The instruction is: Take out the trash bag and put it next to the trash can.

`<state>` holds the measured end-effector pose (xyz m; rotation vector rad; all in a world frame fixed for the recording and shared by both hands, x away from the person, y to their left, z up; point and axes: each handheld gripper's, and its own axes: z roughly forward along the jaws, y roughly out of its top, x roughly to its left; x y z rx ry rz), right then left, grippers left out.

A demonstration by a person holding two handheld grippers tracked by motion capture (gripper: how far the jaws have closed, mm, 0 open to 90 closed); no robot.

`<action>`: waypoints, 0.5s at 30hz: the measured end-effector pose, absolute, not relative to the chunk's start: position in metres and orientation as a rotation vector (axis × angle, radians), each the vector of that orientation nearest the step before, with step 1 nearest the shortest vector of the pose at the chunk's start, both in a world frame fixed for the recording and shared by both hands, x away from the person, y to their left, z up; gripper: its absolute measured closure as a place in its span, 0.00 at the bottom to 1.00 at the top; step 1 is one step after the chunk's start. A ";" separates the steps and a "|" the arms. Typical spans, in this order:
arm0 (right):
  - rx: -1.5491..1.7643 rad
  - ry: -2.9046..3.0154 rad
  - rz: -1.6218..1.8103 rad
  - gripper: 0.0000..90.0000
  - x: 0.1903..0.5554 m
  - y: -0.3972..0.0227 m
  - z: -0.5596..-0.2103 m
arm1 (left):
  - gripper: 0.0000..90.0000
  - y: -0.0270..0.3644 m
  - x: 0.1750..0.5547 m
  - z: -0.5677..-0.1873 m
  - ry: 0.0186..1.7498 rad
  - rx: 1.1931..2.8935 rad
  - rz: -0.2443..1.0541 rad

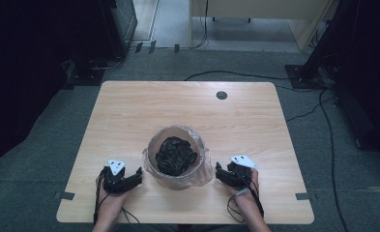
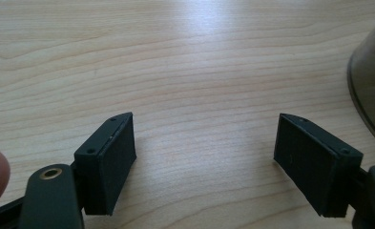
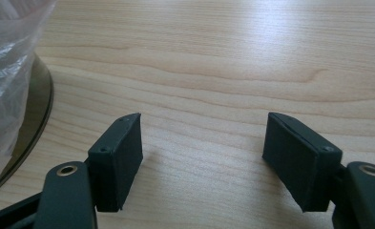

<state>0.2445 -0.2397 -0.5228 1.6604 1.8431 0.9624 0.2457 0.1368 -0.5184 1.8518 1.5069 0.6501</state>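
The high view looks forward and down from above the person's side, taking in the whole light wooden table [image 1: 129,116]. Each gripper view sits low and close, looking along its own black jaws across the tabletop. All three share the round clear-plastic-lined bin [image 1: 178,154]: right of the left gripper [image 2: 204,143], left of the right gripper [image 3: 202,143].

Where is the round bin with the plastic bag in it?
In the high view the bin stands on the table, near its front middle, between the left gripper and the right gripper.
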 end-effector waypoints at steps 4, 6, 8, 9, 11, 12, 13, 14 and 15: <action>1.658 1.848 0.962 0.33 0.245 -0.239 -0.523 | 0.24 0.132 0.244 -0.518 1.488 1.865 0.643; 1.653 1.853 0.964 0.33 0.245 -0.239 -0.523 | 0.24 0.127 0.243 -0.519 1.470 1.872 0.634; 1.653 1.853 0.966 0.33 0.245 -0.239 -0.523 | 0.24 0.122 0.242 -0.518 1.454 1.883 0.624; 1.652 1.854 0.968 0.33 0.245 -0.239 -0.523 | 0.24 0.118 0.241 -0.518 1.441 1.889 0.610; 1.649 1.856 0.969 0.33 0.245 -0.239 -0.523 | 0.24 0.110 0.239 -0.518 1.418 1.894 0.587; 1.650 1.857 0.969 0.33 0.245 -0.239 -0.523 | 0.24 0.106 0.238 -0.518 1.410 1.895 0.581; 1.651 1.858 0.968 0.33 0.245 -0.238 -0.523 | 0.24 0.103 0.238 -0.518 1.405 1.894 0.570; 1.647 1.859 0.967 0.33 0.245 -0.239 -0.523 | 0.24 0.100 0.237 -0.518 1.393 1.896 0.559; 1.647 1.859 0.966 0.33 0.245 -0.238 -0.523 | 0.25 0.095 0.236 -0.518 1.399 1.897 0.581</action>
